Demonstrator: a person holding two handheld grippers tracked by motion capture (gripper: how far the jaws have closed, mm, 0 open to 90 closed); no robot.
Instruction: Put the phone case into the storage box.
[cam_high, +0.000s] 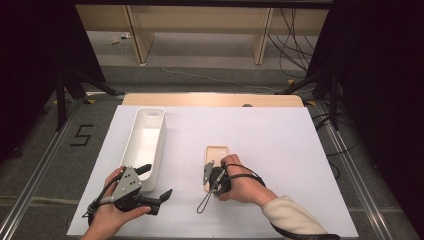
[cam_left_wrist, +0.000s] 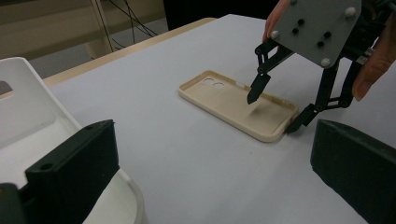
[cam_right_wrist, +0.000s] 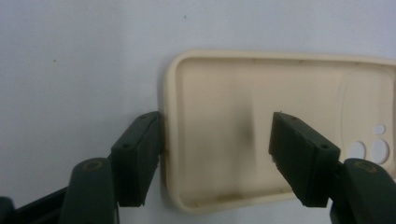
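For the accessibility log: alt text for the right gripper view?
The right claw straddles the short end wall of a beige phone case lying hollow side up on a white sheet: one jaw outside the wall, one inside. Camera holes sit at the far end.

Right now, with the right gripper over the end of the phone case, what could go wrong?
1. The right gripper straddles the short end wall of the phone case, one jaw outside, one inside. Such a thin rim may slip free when lifted.
2. The case lies flat on the white sheet; the outer jaw might push it away rather than pinch it.
3. The white bin sits beside the left gripper, so a careless carry could knock it.
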